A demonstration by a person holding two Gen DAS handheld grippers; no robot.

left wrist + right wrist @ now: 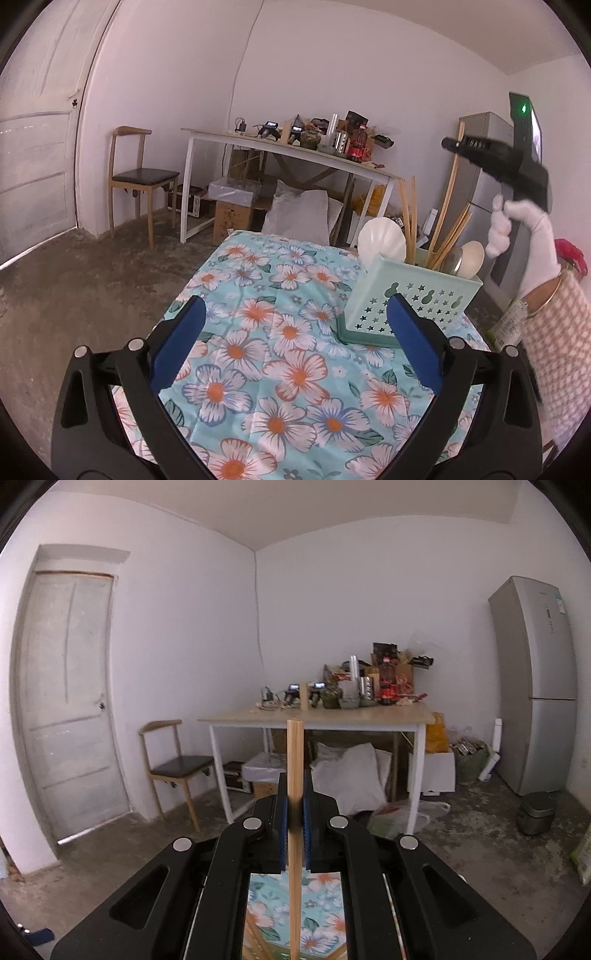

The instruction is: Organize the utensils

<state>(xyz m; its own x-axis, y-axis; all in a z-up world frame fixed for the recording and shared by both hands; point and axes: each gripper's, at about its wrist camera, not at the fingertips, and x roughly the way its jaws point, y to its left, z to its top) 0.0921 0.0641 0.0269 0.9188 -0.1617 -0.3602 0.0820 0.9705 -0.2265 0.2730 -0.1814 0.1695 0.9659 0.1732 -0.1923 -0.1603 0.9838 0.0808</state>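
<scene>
1 chopstick [295, 775] pinched upright by right gripper [295, 825], above caddy [413, 299] | left gripper [295, 332] wide, empty, beside caddy | step: carrying | next: lower chopstick into caddy, release

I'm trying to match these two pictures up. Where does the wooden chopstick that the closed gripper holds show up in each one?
Left wrist view: the chopstick stands near the right edge, slanting up from the holder to the right gripper, which a gloved hand carries.
Right wrist view: it rises upright through the centre, pinched between the blue pads.
Shared landmark: the cluttered white-legged table against the back wall.
</scene>
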